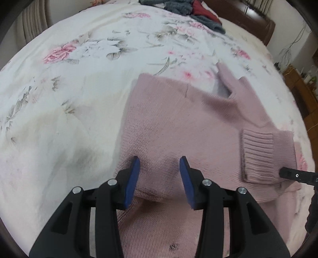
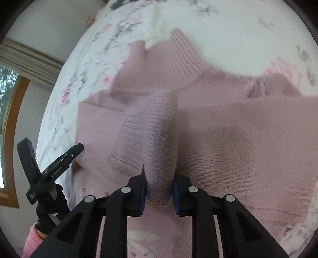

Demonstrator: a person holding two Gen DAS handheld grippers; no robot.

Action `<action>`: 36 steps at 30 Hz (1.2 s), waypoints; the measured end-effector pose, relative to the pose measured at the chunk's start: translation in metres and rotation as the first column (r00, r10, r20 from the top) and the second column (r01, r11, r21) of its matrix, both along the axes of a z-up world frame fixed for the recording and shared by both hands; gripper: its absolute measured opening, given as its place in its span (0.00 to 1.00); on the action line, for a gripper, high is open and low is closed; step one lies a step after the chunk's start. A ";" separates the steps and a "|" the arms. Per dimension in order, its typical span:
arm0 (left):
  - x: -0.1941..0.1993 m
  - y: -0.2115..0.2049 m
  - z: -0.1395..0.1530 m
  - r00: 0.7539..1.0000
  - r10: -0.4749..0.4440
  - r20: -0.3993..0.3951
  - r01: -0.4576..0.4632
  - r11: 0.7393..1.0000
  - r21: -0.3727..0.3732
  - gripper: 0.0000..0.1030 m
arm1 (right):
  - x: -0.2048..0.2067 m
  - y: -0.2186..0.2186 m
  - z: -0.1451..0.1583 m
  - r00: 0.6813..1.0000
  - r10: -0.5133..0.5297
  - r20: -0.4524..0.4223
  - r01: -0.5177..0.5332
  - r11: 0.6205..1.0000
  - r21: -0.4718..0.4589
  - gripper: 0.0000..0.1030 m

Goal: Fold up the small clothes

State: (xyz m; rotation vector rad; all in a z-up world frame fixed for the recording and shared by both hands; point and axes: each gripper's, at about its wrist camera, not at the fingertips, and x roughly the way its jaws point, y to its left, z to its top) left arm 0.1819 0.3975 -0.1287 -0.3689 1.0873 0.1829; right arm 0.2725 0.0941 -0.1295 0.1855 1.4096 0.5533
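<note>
A pink knitted sweater [image 1: 178, 123] lies on the flowered bedsheet [image 1: 79, 69], partly folded, with a ribbed cuff [image 1: 266, 154] laid over its right side. My left gripper [image 1: 160, 164] hovers open just above the sweater's near part, nothing between its blue pads. In the right wrist view the same sweater [image 2: 248, 139] fills the middle. My right gripper [image 2: 159, 178] is shut on a bunched fold of the sweater's sleeve [image 2: 161, 139], lifted off the body. The right gripper's tip [image 1: 294, 175] shows at the right edge of the left wrist view, beside the cuff.
A heap of dark grey and red clothes [image 1: 190, 10] lies at the bed's far end by a brown headboard [image 1: 248, 17]. Wooden furniture [image 1: 304, 87] stands to the right. The left gripper [image 2: 49, 164] with a gloved hand, and a window [image 2: 10, 119], show at left.
</note>
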 end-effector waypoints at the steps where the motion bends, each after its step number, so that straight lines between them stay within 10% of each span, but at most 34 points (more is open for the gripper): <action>1: 0.001 0.000 -0.002 1.000 -0.002 -0.005 0.002 1.000 0.005 0.40 | 0.001 -0.001 -0.006 1.000 -0.005 -0.009 0.005 1.000 -0.008 0.23; 6: 0.004 0.005 -0.005 1.000 -0.015 -0.018 0.015 1.000 -0.002 0.40 | -0.001 -0.007 -0.014 1.000 -0.012 -0.010 0.011 0.998 -0.065 0.36; 12: -0.009 -0.001 0.026 0.997 -0.036 0.063 0.035 0.999 0.023 0.40 | -0.022 0.022 0.046 0.970 0.103 0.221 -0.054 0.975 -0.215 0.55; 23: 0.007 -0.015 -0.004 0.995 -0.102 0.017 0.103 0.989 -0.104 0.40 | -0.024 0.117 -0.008 0.951 0.292 0.103 -0.234 0.895 -0.379 0.59; 29: 0.006 -0.014 -0.009 0.993 -0.113 0.032 0.115 0.988 -0.101 0.40 | -0.017 0.102 -0.010 0.955 0.266 0.129 -0.195 0.895 -0.400 0.13; 36: 0.006 -0.012 -0.009 0.995 -0.096 0.025 0.098 0.989 -0.109 0.40 | -0.017 0.018 0.038 0.980 0.089 0.180 -0.047 0.973 -0.228 0.08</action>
